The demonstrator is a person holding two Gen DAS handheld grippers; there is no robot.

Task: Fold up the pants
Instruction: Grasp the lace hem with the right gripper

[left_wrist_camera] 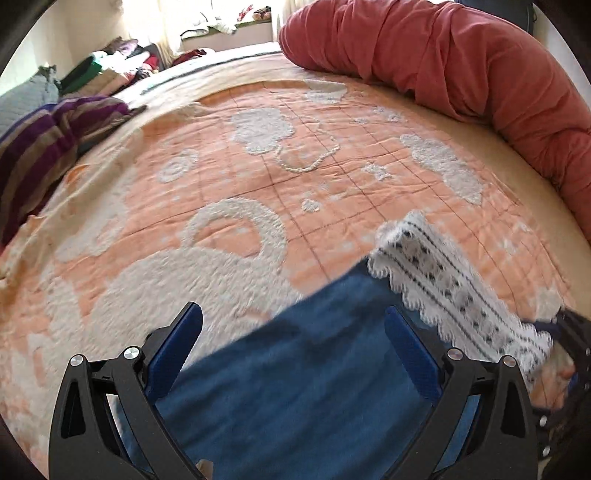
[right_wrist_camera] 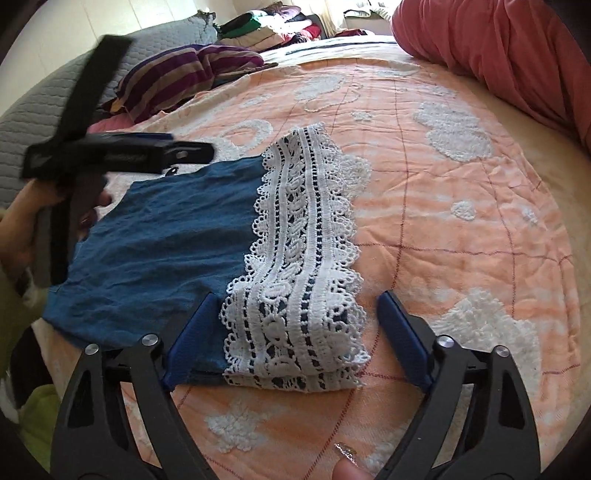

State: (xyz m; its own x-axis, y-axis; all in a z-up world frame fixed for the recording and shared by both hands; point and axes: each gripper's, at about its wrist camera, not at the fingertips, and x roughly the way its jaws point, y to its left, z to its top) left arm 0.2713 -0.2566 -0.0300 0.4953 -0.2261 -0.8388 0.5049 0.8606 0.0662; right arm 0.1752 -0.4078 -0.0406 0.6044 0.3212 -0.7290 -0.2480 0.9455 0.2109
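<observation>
The blue pants (right_wrist_camera: 162, 236) with a white lace hem (right_wrist_camera: 303, 258) lie folded flat on the orange bedspread (right_wrist_camera: 461, 229). My right gripper (right_wrist_camera: 297, 306) is open, its jaws on either side of the lace end, just above it and holding nothing. My left gripper (left_wrist_camera: 293, 325) is open over the blue cloth (left_wrist_camera: 295, 387), with the lace hem (left_wrist_camera: 443, 280) to its right. In the right wrist view the left gripper (right_wrist_camera: 177, 155) shows side-on above the far left edge of the pants.
A long red bolster (left_wrist_camera: 461, 59) runs along the right side of the bed. A striped purple cushion (left_wrist_camera: 48, 140) and a grey quilt (right_wrist_camera: 44, 103) lie on the left. Piles of clothes (right_wrist_camera: 266, 26) sit at the far end.
</observation>
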